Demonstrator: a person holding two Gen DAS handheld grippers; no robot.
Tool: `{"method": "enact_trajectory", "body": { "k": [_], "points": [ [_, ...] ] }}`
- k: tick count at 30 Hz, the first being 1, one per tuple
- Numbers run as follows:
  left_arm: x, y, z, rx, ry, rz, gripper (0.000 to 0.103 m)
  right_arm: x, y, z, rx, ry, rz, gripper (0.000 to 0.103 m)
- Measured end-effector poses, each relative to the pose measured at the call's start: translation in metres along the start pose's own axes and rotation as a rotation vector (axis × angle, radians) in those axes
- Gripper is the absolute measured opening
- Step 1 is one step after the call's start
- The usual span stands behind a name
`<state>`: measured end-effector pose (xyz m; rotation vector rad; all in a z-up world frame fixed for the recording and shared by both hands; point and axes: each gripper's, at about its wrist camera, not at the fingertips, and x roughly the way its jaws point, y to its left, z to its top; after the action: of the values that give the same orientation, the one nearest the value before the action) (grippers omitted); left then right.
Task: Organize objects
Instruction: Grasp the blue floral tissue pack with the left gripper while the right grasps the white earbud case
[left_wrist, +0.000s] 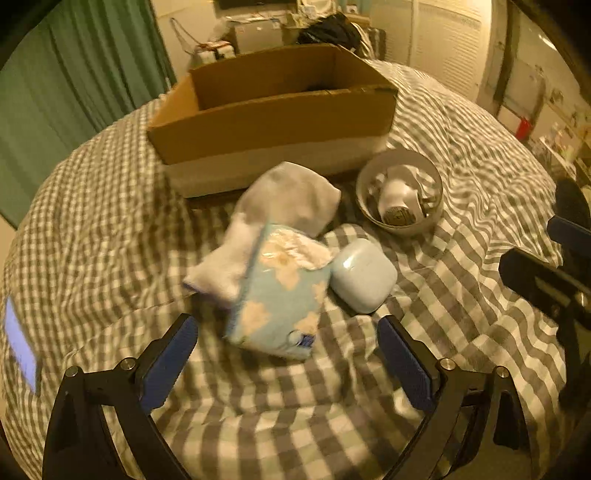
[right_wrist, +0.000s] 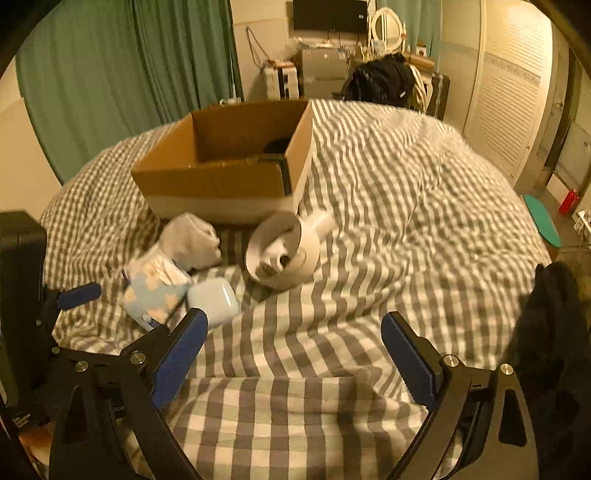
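On a bed spread with a grey-and-white checked cover (right_wrist: 369, 206), an open cardboard box (left_wrist: 273, 122) stands at the far side, with a loose cluster of small things lying just in front of it. The left gripper (left_wrist: 288, 354) hovers low over the cover with its blue-padded jaws spread wide and holding nothing; a pale blue tissue pack (left_wrist: 280, 291) lies just ahead of them, resting partly on a white sock (left_wrist: 280, 206) and touching a light blue earbud case (left_wrist: 364, 275) at its right. Beyond the case, a white bowl (left_wrist: 400, 225) holding a small white gadget sits close to the box's near right corner. The right gripper (right_wrist: 295, 354), likewise released and empty, hangs above bare cover to the right of the cluster, the earbud case just beyond its left finger (right_wrist: 181, 354)
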<state>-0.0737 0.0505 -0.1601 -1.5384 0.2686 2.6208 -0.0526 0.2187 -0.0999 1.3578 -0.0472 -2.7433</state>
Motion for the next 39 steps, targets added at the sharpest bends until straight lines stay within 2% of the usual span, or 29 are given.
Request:
{"method": "enact_trajectory", "body": {
  "k": [1, 2, 3, 4, 6, 12, 17, 22, 25, 30, 32, 36, 38, 39],
  "points": [
    [0.006, -0.002, 0.002, 0.005, 0.012, -0.010, 0.085, 0.003, 0.000, -0.002, 0.004, 0.003, -0.010, 0.095],
    [0.011, -0.003, 0.003, 0.008, 0.028, -0.018, 0.082, 0.006, 0.000, -0.003, 0.007, 0.007, -0.016, 0.095],
    [0.018, -0.004, 0.004, 0.011, 0.049, -0.022, 0.071, 0.008, -0.001, -0.004, 0.008, 0.014, -0.012, 0.095],
    [0.023, -0.003, 0.005, 0.008, 0.066, -0.029, 0.052, 0.008, -0.001, -0.003, 0.009, 0.020, -0.010, 0.095],
    [0.029, 0.001, 0.004, -0.011, 0.092, -0.071, 0.052, 0.010, -0.002, -0.003, 0.013, 0.025, -0.014, 0.095],
    [0.008, 0.023, 0.001, -0.074, 0.039, -0.150, 0.052, 0.016, 0.006, 0.001, -0.012, 0.050, -0.018, 0.095],
    [-0.012, 0.052, -0.003, -0.131, -0.005, -0.124, 0.052, 0.024, 0.022, 0.011, -0.052, 0.058, 0.014, 0.095],
    [-0.011, 0.081, -0.003, -0.136, -0.012, -0.058, 0.052, 0.050, 0.042, 0.020, -0.062, 0.119, 0.083, 0.095],
    [0.001, 0.096, -0.004, -0.165, 0.012, -0.040, 0.052, 0.065, 0.056, 0.023, -0.092, 0.141, 0.091, 0.088],
    [0.016, 0.103, -0.005, -0.189, 0.044, -0.054, 0.052, 0.092, 0.074, 0.023, -0.133, 0.204, 0.133, 0.077],
    [0.020, 0.101, -0.006, -0.181, 0.051, -0.056, 0.052, 0.105, 0.074, 0.022, -0.129, 0.243, 0.148, 0.068],
    [0.026, 0.096, -0.004, -0.173, 0.067, -0.050, 0.052, 0.123, 0.065, 0.016, -0.085, 0.299, 0.185, 0.061],
    [0.028, 0.096, -0.005, -0.173, 0.069, -0.052, 0.052, 0.124, 0.058, 0.016, -0.051, 0.300, 0.198, 0.052],
    [0.028, 0.096, -0.005, -0.177, 0.070, -0.053, 0.052, 0.123, 0.055, 0.015, -0.040, 0.297, 0.203, 0.052]
  ]
}}
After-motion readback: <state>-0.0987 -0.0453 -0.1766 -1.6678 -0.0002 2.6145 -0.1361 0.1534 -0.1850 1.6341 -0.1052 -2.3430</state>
